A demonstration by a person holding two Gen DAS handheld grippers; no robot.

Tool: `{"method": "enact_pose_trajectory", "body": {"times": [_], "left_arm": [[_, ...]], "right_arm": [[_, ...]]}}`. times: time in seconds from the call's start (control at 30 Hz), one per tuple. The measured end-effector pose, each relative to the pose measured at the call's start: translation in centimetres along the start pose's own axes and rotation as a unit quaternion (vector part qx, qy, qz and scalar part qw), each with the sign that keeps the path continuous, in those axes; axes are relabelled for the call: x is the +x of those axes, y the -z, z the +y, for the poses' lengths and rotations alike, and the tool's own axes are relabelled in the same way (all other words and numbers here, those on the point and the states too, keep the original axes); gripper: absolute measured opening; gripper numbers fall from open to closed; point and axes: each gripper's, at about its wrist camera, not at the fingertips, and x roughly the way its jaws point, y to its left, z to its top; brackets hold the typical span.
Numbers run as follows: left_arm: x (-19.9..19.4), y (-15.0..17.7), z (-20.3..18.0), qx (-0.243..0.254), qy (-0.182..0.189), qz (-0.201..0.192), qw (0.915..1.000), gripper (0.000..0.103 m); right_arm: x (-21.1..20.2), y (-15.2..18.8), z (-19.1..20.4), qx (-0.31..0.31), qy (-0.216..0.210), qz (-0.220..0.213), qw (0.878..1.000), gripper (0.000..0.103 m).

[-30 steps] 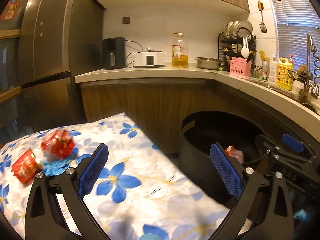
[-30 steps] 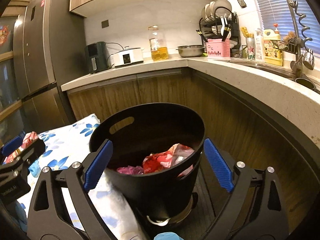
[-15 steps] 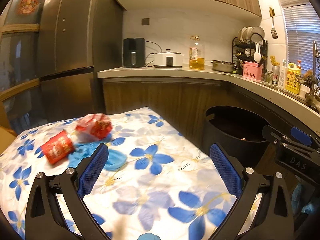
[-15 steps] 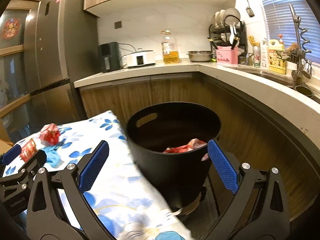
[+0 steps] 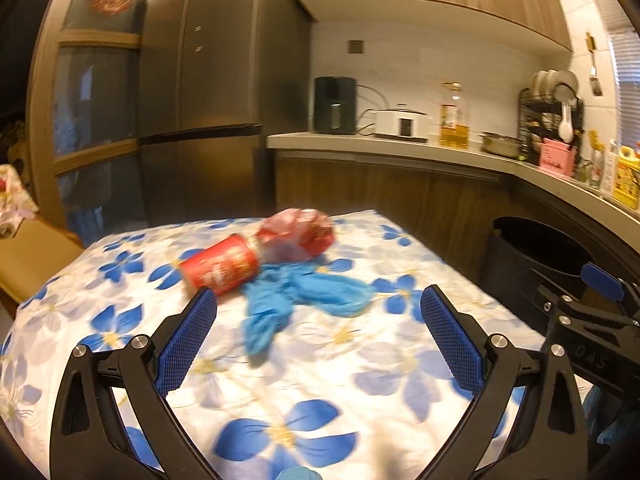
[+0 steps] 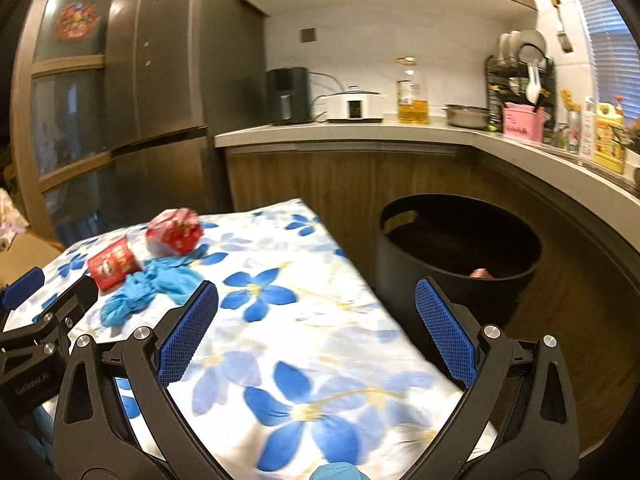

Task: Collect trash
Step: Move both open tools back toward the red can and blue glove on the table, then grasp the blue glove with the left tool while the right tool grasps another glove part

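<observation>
Trash: red can [image 5: 219, 269], red wrapper [image 5: 297, 235], blue glove [image 5: 298, 300] touching near floral counter's [image 5: 320, 392] far edge.
Bin [image 6: 456, 256]: beside counter's right edge.
Left gripper [image 5: 318, 332]: fingers spread, empty.
Right gripper [image 6: 316, 320]: fingers spread, empty.

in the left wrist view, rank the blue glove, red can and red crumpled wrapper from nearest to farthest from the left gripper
1. Blue glove: nearest, on the floral cloth just ahead of the left gripper, between its open jaws.
2. Red can: on its side, behind the glove and to the left.
3. Red crumpled wrapper: farthest, behind the can and slightly right.
</observation>
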Motion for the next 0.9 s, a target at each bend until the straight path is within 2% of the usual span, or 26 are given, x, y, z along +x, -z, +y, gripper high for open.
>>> {"method": "enact_pose_trajectory", "body": {"times": [0.37, 0.57, 0.67, 0.7, 0.73, 0.87, 0.9], "left_arm": [[3.0, 0.1, 3.9, -0.006, -0.05, 0.009, 0.9987, 0.097], [7.0, 0.3, 3.9, -0.004, -0.045, 0.073, 0.9963, 0.097], [8.5, 0.7, 3.6, 0.0, -0.049, 0.092, 0.9945, 0.09], [9.2, 1.0, 3.6, 0.002, -0.05, 0.105, 0.9932, 0.082], [9.7, 1.3, 3.6, 0.004, -0.048, 0.116, 0.992, 0.068], [11.2, 2.1, 3.9, 0.001, -0.042, 0.153, 0.9874, 0.045], [11.3, 2.2, 4.0, -0.002, -0.04, 0.156, 0.9869, 0.036]], "right_arm": [[2.8, 0.2, 3.2, -0.01, -0.026, 0.005, 1.0, 0.098], [4.6, -0.1, 3.7, -0.003, -0.037, 0.014, 0.999, 0.098], [5.3, -0.1, 4.0, -0.006, -0.04, 0.016, 0.999, 0.098], [5.4, -0.1, 4.1, -0.006, -0.041, 0.016, 0.999, 0.098], [5.6, -0.2, 4.1, -0.005, -0.042, 0.016, 0.999, 0.098], [6.3, -0.1, 4.5, -0.008, -0.044, 0.02, 0.999, 0.098], [6.4, -0.1, 4.7, -0.009, -0.044, 0.021, 0.999, 0.097]]}}
